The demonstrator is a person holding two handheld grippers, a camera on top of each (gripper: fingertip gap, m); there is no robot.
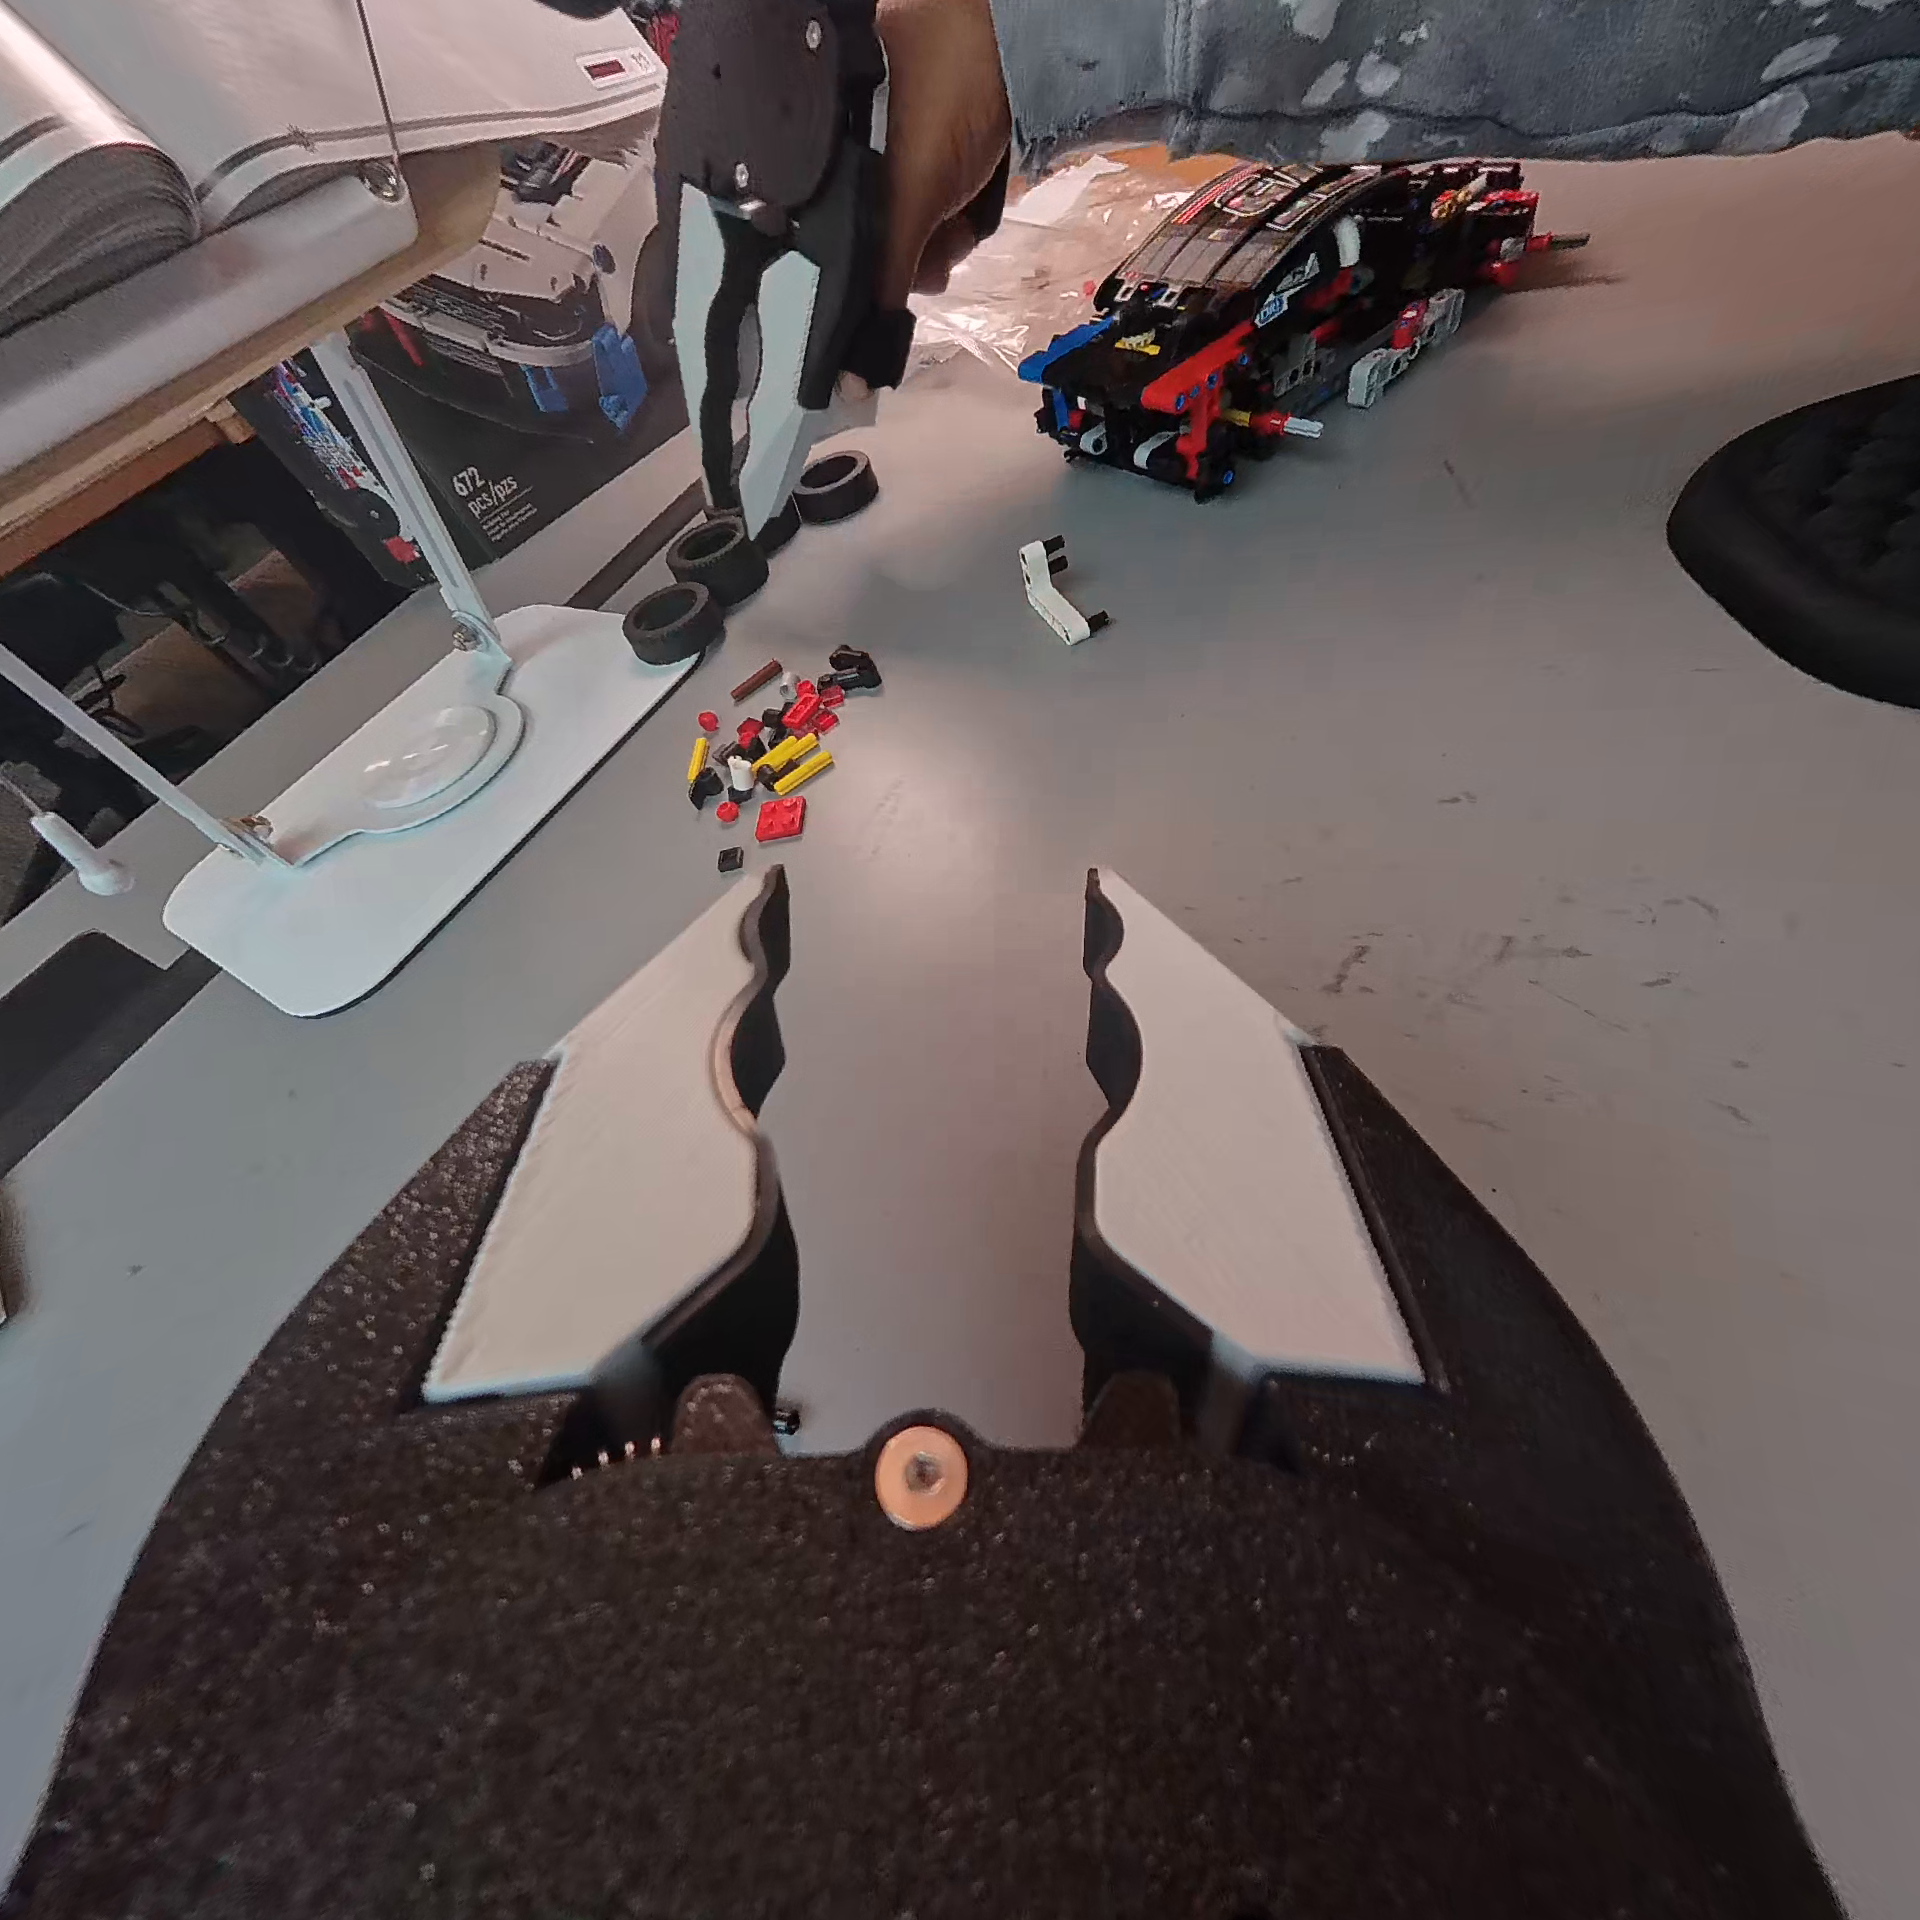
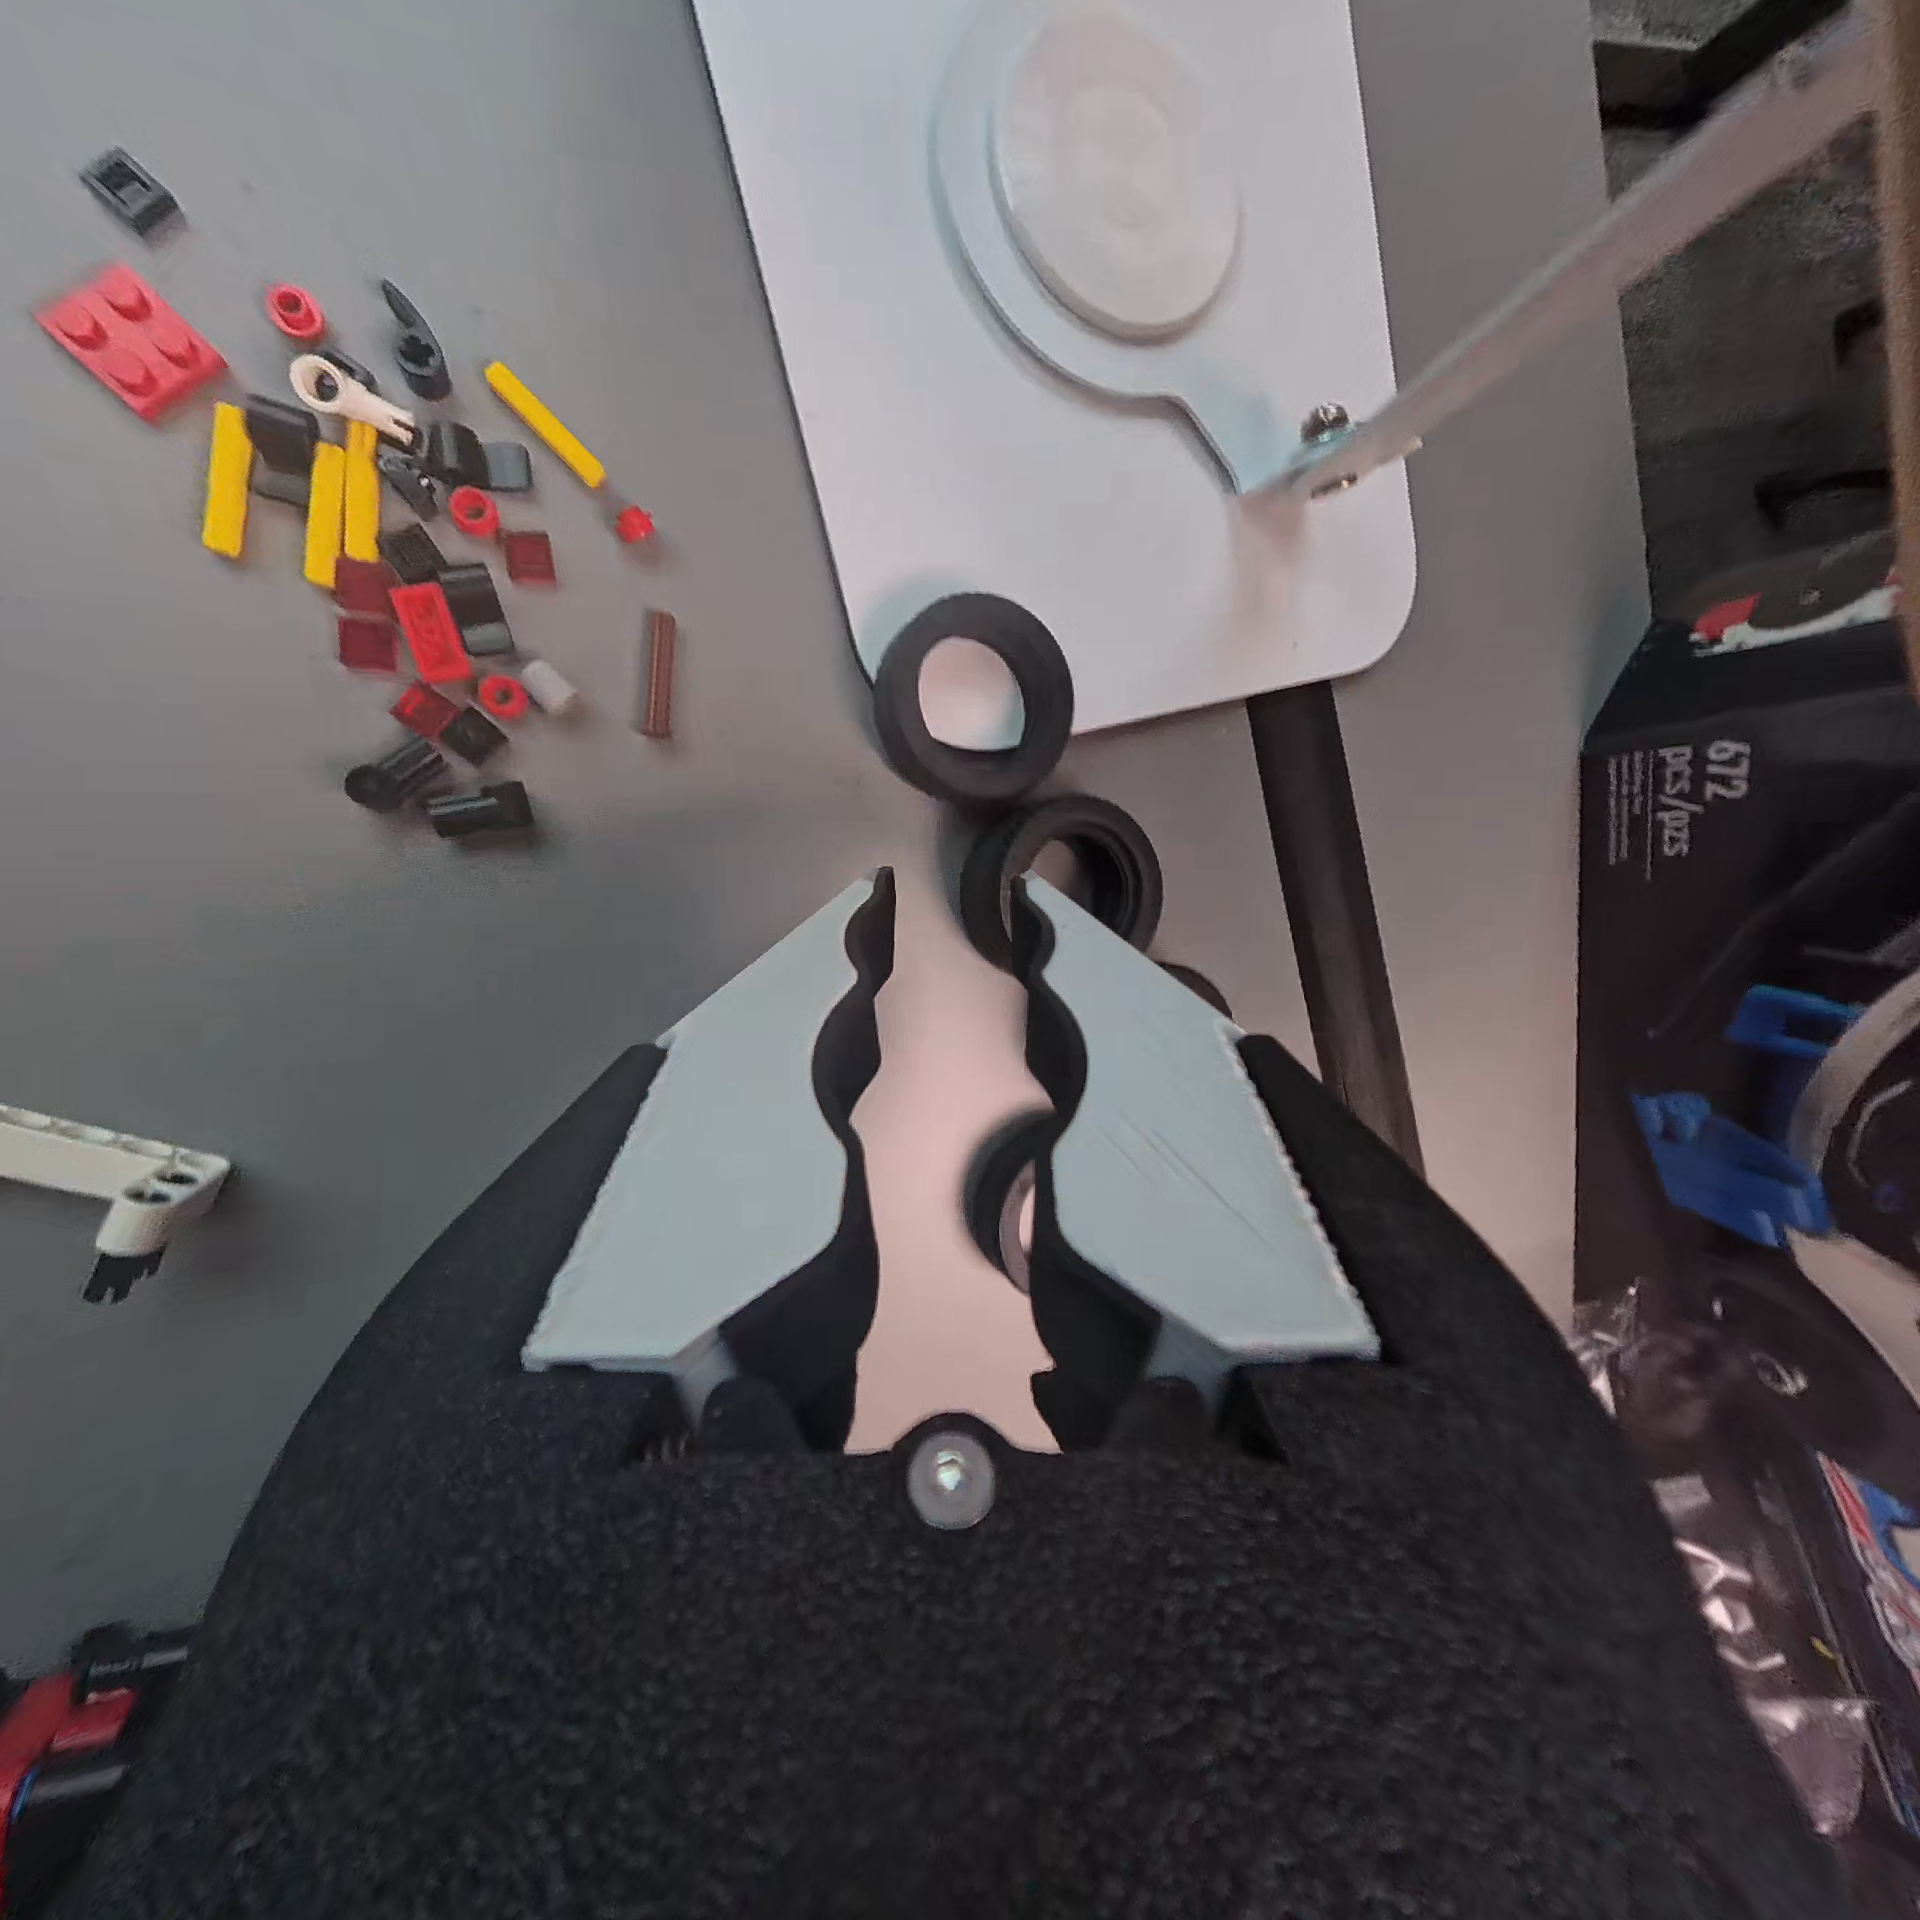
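Observation:
My left gripper (image 1: 935,883) is open and empty, low over the grey table (image 1: 1351,935), with a pile of small red, yellow and black bricks (image 1: 774,748) just ahead of it. My right gripper (image 2: 951,883) points down among several black tyres and is open with a narrow gap. One tyre (image 2: 1060,883) sits at its right fingertip. Another tyre (image 2: 1010,1195), blurred, lies between the fingers against the right one. A third tyre (image 2: 971,707) lies farther ahead. The right gripper also shows in the left wrist view (image 1: 748,509), held by a hand.
A partly built black, red and blue toy car (image 1: 1299,322) stands at the far right. A white angled beam (image 1: 1055,592) lies near it. A white stand base (image 1: 416,790) and a black box (image 1: 499,416) are at left. A black mat (image 1: 1818,540) lies at right.

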